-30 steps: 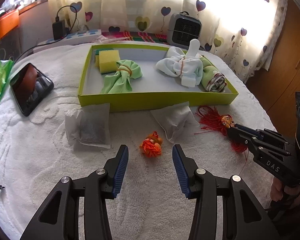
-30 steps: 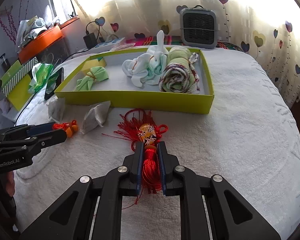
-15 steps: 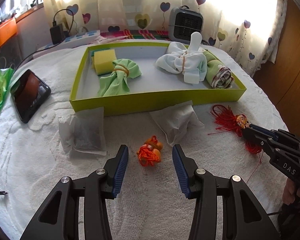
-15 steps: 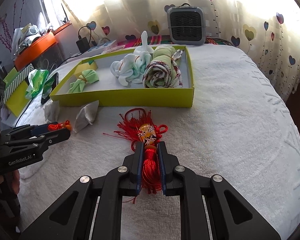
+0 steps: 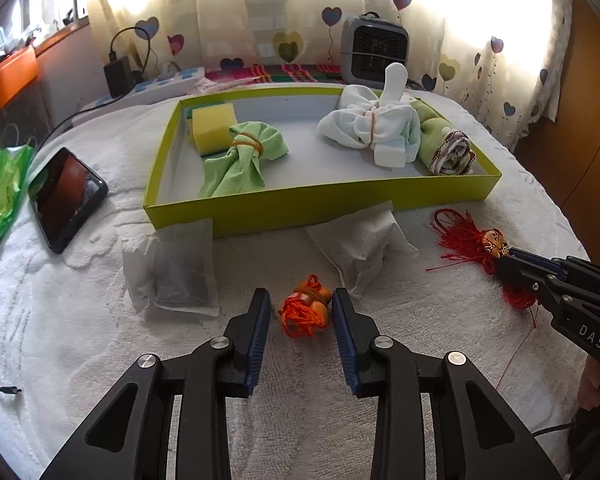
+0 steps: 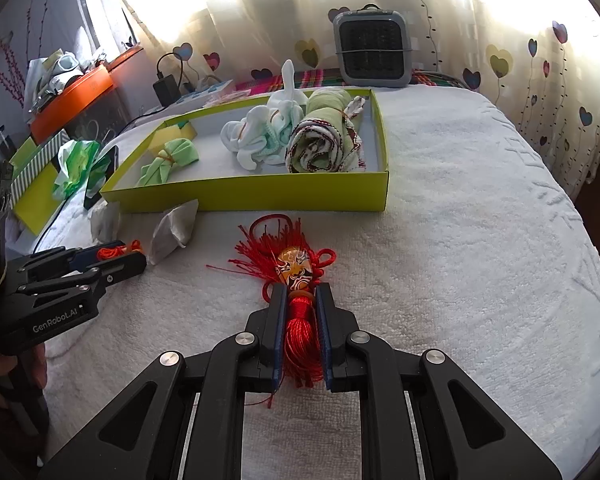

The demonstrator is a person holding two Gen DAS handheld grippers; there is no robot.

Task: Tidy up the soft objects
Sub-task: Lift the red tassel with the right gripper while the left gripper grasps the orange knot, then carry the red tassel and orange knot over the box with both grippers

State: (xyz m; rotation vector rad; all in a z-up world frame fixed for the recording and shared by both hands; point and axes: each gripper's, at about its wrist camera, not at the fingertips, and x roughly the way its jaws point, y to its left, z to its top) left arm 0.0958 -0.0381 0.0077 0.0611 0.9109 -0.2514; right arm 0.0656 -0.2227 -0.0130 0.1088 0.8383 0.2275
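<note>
Our left gripper (image 5: 301, 300) has just been closing around the orange tassel (image 5: 306, 312) on the white cover (image 5: 80, 340), pads not yet pressing. Our right gripper (image 6: 302, 294) pinches the red tassel (image 6: 296, 276), near the green tray (image 5: 320, 212) of cloths.

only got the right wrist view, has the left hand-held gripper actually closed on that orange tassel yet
Observer: Not fully. The left hand-held gripper has just been closing around the orange tassel; one pad touches it, and the other shows a gap.
Operator: anything beside it that might get pinched
Observer: A dark-filled sachet lies flat just left of the fingers, not touching them.
Operator: and further left
Observer: A loose cable end rests on the white towel.
</note>
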